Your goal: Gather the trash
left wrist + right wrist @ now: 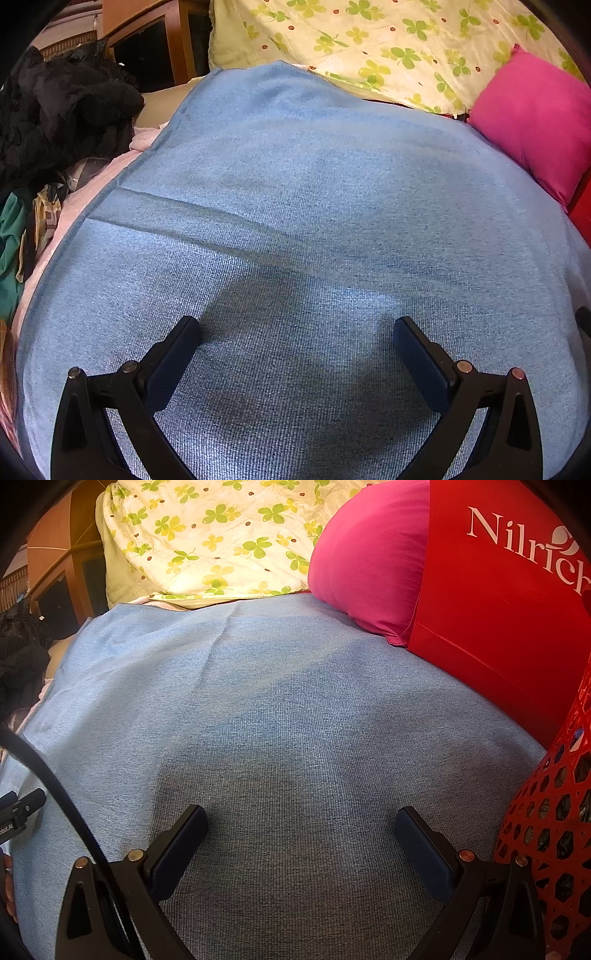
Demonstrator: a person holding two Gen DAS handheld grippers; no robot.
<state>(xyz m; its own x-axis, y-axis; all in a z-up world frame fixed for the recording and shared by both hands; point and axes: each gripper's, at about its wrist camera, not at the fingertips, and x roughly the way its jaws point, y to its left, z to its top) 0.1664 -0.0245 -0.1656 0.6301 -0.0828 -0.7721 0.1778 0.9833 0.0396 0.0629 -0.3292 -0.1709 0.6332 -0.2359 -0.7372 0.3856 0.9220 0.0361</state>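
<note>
left gripper (pixel 297 328) agape | right gripper (pixel 301 818) agape | red basket (pixel 546 823) beside

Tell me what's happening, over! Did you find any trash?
Left gripper open, empty. Right gripper open, empty. No trash visible on the blue blanket. Red mesh basket at right, nothing blocking.

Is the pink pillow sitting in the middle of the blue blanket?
No, the pink pillow lies at the far right edge of the blue blanket, pressed against the red bag.
</note>
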